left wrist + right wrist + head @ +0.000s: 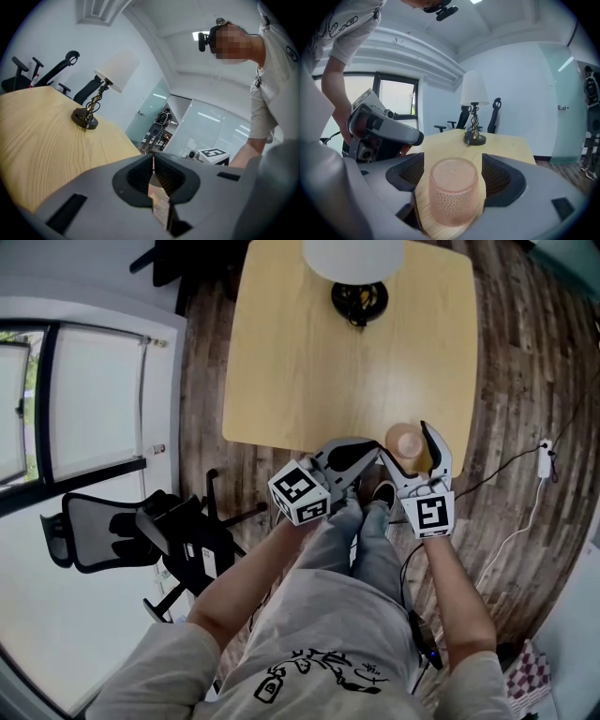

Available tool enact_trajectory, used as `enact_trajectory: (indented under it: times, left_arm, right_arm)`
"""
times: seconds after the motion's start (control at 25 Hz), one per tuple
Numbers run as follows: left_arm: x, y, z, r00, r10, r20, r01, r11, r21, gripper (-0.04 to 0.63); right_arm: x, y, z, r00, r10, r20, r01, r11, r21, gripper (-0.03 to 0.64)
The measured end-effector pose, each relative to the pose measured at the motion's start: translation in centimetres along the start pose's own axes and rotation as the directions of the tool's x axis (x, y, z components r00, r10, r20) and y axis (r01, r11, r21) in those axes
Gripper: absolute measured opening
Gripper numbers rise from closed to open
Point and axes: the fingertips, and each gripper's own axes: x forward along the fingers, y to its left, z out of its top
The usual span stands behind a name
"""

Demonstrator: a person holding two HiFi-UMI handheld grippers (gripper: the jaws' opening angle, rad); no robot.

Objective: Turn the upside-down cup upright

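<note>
A pink dimpled cup (pixel 405 441) stands upside down near the front edge of the light wooden table (pixel 309 362). My right gripper (pixel 406 444) is open, one jaw on each side of the cup and a thin gap at the left pad. The right gripper view shows the cup (pixel 453 197) close up between those jaws, closed base upward. My left gripper (pixel 367 454) is shut and empty just left of the cup, at the table's edge. In its own view the left gripper (pixel 153 161) has its jaws together over the wood.
A table lamp (pixel 358 292) with a white shade stands at the table's far end. A black office chair (pixel 141 531) sits on the floor at my left, by the window. A power strip (pixel 544 460) and cables lie on the floor at my right.
</note>
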Motion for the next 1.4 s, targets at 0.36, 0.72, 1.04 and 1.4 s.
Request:
enact_trajectory:
  times: [0.36, 0.72, 1.04, 1.4]
  left_arm:
    - [-2.1, -4.3, 5.2, 0.999, 0.015, 0.042, -0.015, 1.000, 0.008, 0.017]
    - [-2.6, -9.9, 11.7, 0.998, -0.003, 0.063, -0.001, 0.998, 0.070, 0.012]
    - [-3.1, -14.1, 14.9, 0.999, -0.003, 0.041, -0.003, 0.990, 0.141, 0.011]
    - [-4.7, -17.4, 17.0, 0.997, 0.057, 0.045, -0.067, 0.958, 0.280, 0.011]
  right_arm:
    - [-4.4, 0.4, 7.6, 0.999, -0.020, 0.026, 0.019, 0.998, 0.057, 0.235]
    - [-8.7, 1.8, 14.9, 1.000, 0.008, -0.016, -0.005, 0.986, 0.167, 0.046]
    - [-11.8, 3.3, 19.6, 1.000, -0.012, 0.005, 0.011, 0.972, 0.237, 0.035]
    - [-13.5, 4.7, 24.3, 0.998, 0.009, 0.070, -0.021, 0.985, 0.170, 0.035]
